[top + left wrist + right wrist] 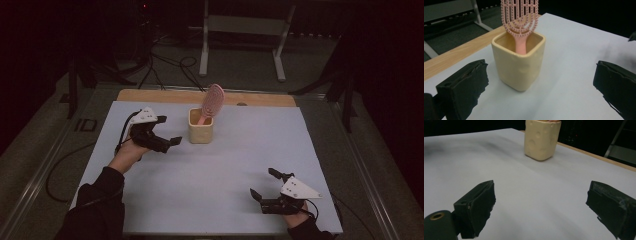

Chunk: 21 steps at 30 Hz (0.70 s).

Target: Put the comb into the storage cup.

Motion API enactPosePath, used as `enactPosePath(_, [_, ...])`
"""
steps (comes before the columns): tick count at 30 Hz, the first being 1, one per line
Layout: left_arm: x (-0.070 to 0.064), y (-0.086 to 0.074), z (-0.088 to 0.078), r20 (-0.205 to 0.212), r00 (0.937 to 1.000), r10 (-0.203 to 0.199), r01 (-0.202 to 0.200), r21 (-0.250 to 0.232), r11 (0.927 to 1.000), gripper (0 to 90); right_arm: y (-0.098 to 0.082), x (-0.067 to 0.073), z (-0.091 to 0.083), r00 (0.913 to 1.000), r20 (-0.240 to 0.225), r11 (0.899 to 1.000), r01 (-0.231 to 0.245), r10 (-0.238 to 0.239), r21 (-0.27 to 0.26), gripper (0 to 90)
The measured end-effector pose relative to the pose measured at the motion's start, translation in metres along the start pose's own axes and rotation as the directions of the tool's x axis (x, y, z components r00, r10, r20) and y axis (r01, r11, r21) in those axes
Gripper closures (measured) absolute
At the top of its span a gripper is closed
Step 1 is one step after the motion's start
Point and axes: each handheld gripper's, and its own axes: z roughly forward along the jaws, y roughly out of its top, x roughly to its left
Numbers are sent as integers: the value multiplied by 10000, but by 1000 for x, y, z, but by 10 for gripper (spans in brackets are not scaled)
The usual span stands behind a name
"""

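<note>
A cream square cup (200,129) stands toward the back of the white table sheet (240,165), with a pink hairbrush (213,98) upright in it, handle down. My left gripper (170,130) is open just left of the cup, jaws pointing at it and apart from it. In the left gripper view the cup (519,67) and brush (520,17) sit ahead of the spread jaws, nothing between them. My right gripper (263,183) rests open near the front right of the sheet, empty. In the right gripper view the cup (541,140) is far ahead.
A wooden strip (150,95) runs along the table's far edge. Behind it on the floor stand a white metal frame (240,30) and several dark cables (165,65). Dark stands flank the table at left and right.
</note>
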Motion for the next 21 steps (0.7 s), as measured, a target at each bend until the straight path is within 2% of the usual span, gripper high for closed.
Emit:
enactPosePath(7, [-5,-11,-16,100,9999,-83,83,-59,9999,0,0,0,1,10000,-17,10000,25,-25,48,79])
enactPosePath(16, [-13,-32,-29,-62,10000,-38,38,137,9999,0,1,1,2,10000,-25,10000,64,-64,54,78])
enactPosePath(21, [-16,-43,-36,-15,10000,-59,60,237,9997,0,1,1,2,10000,-45,10000,75,-75,65,78])
